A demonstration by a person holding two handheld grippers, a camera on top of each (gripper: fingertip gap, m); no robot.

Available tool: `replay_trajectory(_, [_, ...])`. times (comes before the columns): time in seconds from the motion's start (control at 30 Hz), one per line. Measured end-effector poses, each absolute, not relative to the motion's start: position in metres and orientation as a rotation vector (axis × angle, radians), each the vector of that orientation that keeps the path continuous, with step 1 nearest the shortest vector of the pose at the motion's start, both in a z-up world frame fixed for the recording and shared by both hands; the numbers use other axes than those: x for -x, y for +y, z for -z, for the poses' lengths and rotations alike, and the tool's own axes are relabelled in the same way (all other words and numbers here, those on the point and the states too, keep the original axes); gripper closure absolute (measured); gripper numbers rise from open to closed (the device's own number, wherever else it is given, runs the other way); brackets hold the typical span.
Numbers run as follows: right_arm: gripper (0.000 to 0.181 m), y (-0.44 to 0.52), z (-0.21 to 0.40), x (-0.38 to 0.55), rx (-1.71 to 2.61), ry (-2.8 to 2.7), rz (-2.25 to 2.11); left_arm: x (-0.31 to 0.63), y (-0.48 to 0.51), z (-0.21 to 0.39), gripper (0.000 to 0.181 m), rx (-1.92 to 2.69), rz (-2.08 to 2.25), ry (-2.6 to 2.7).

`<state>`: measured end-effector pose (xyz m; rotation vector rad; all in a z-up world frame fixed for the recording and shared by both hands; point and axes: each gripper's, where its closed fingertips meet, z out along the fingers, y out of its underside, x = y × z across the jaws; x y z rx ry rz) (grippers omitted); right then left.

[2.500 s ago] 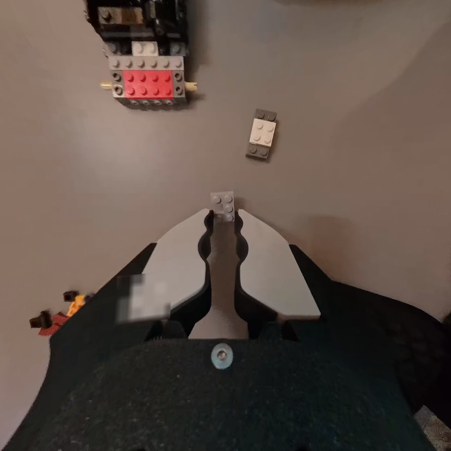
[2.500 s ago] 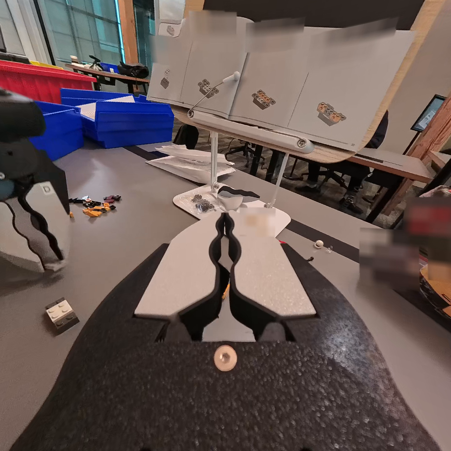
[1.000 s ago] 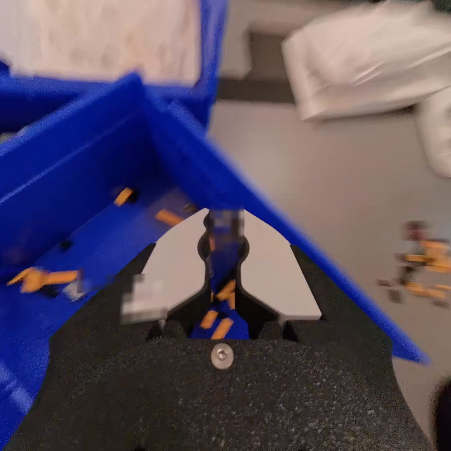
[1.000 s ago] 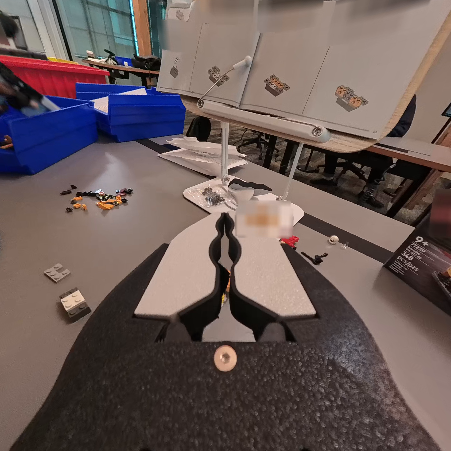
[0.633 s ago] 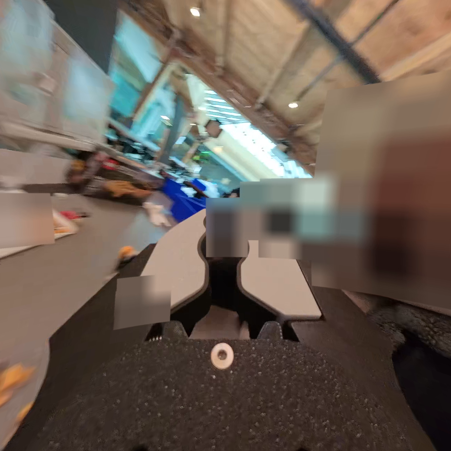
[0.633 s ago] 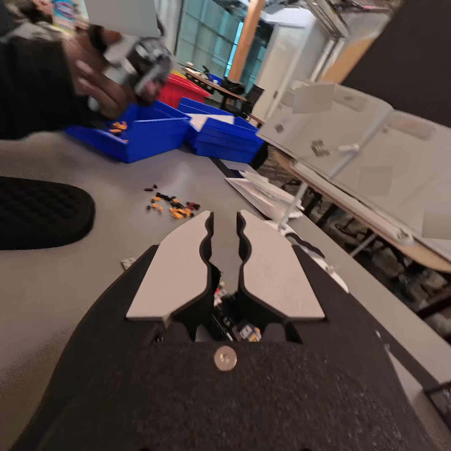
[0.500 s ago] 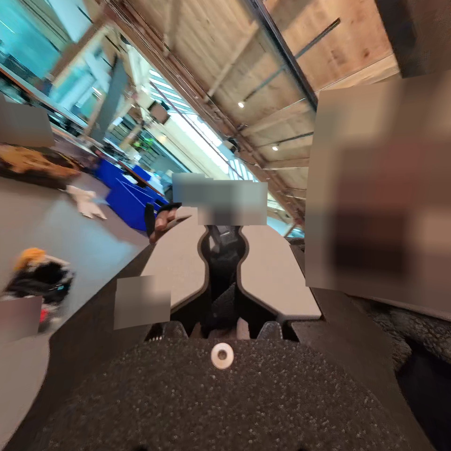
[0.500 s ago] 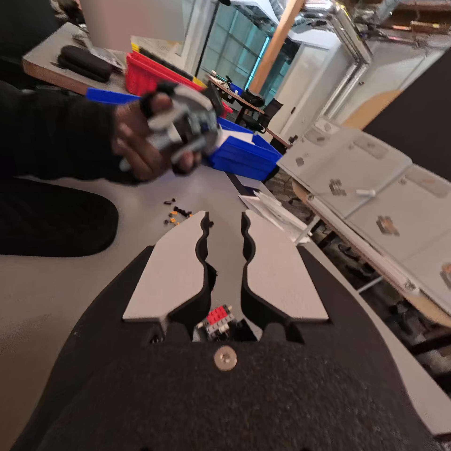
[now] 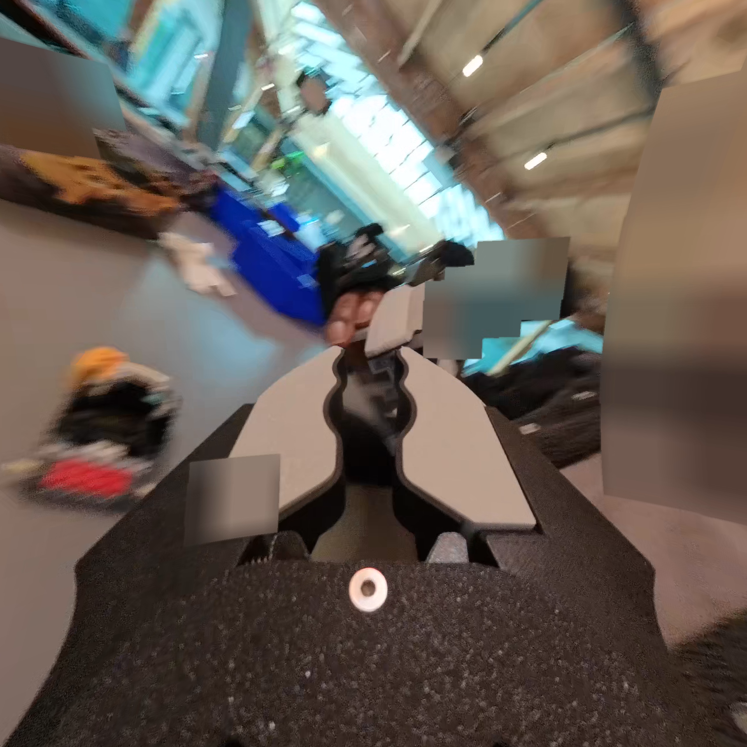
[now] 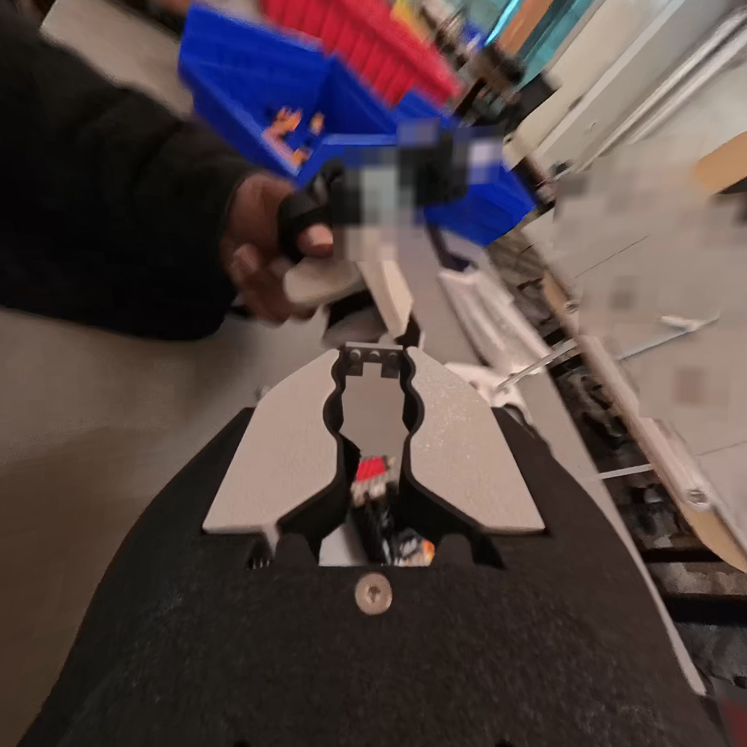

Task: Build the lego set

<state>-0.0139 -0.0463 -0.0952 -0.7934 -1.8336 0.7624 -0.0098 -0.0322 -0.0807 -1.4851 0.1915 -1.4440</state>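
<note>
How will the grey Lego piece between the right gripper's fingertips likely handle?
The grey Lego piece looks like hard plastic: probably stiff and light. It seems held only at the tips of the right gripper, so it may pivot or slip.

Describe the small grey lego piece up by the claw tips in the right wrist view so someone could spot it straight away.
Start from the big black body of the right claw and follow its two pale fingers to their tips. Spanning those tips is the grey lego piece, flat, studded and notched on its near edge. The partly built lego model lower down shows red instead.
</note>
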Motion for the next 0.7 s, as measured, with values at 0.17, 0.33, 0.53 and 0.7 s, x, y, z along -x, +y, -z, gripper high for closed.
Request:
replay_trajectory(0.17, [0.156,-0.027,0.192,-0.024,0.902,-2.395,-0.520,0.040,-0.030,0.150,0.155,1.892,0.816,0.462])
replay_trajectory(0.33, [0.155,-0.022,0.241,-0.036,0.931,-2.637,-0.419,0.043,-0.045,0.202,0.148,2.159,0.623,0.653])
replay_trajectory(0.53, [0.155,-0.016,0.254,-0.038,1.036,-2.716,-0.425,0.043,-0.058,0.239,0.132,2.305,0.465,0.816])
replay_trajectory(0.7, [0.144,-0.015,0.240,-0.032,1.101,-2.590,-0.534,0.047,-0.065,0.249,0.129,2.365,0.386,0.885])
